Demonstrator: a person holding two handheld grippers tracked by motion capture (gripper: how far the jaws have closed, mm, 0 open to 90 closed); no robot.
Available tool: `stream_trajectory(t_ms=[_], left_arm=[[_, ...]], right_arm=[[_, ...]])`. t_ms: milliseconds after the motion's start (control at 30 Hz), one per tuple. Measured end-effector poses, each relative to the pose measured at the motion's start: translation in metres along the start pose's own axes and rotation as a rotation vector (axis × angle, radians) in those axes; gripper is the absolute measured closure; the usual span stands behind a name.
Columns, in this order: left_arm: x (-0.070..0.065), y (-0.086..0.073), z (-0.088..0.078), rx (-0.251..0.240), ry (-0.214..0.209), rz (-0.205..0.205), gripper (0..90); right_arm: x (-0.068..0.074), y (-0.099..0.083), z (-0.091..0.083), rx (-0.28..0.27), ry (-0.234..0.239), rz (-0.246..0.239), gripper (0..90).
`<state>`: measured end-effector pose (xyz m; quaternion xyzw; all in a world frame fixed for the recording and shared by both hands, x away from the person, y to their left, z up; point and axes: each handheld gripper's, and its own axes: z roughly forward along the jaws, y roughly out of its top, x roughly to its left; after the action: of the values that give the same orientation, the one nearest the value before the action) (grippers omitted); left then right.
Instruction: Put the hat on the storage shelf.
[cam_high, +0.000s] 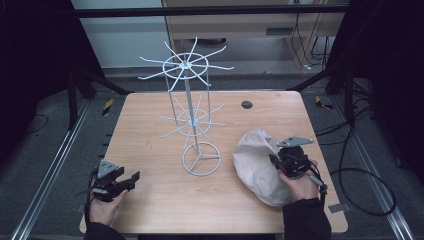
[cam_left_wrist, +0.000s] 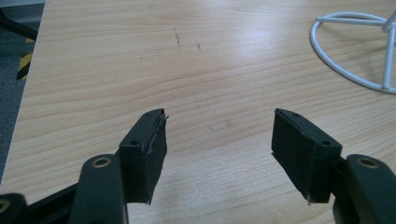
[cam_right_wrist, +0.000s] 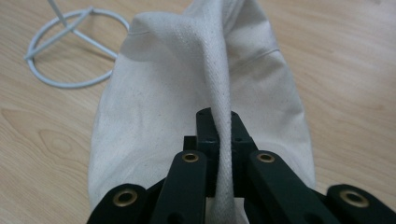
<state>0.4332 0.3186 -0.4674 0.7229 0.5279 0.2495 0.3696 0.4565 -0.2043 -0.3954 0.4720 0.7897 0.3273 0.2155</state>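
Observation:
A cream cloth bag (cam_high: 257, 162) lies on the right part of the wooden table (cam_high: 150, 135). My right gripper (cam_high: 281, 161) is shut on the bag's woven strap (cam_right_wrist: 223, 107), which runs up between the two pads in the right gripper view; the bag (cam_right_wrist: 163, 93) spreads beyond it. A white wire display rack (cam_high: 192, 115) with two tiers of hooks stands upright mid-table on a ring base (cam_high: 201, 159). My left gripper (cam_high: 134, 179) rests near the front left edge, open with nothing between its fingers (cam_left_wrist: 149, 154).
The rack's ring base (cam_left_wrist: 355, 46) lies ahead and right of the left gripper, and the ring base (cam_right_wrist: 70, 46) also sits beyond the bag to its left. A small dark round hole (cam_high: 246, 104) marks the far table. Cables trail on the floor at right.

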Motion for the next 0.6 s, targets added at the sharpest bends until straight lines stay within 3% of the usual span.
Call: stream_trajectory(t_ms=[600], left_arm=[[0.000,0.000,0.000,0.001,-0.001,-0.005,35.2]], right_arm=[[-0.006,0.005,-0.060,-0.285,0.011,0.022,88.0]])
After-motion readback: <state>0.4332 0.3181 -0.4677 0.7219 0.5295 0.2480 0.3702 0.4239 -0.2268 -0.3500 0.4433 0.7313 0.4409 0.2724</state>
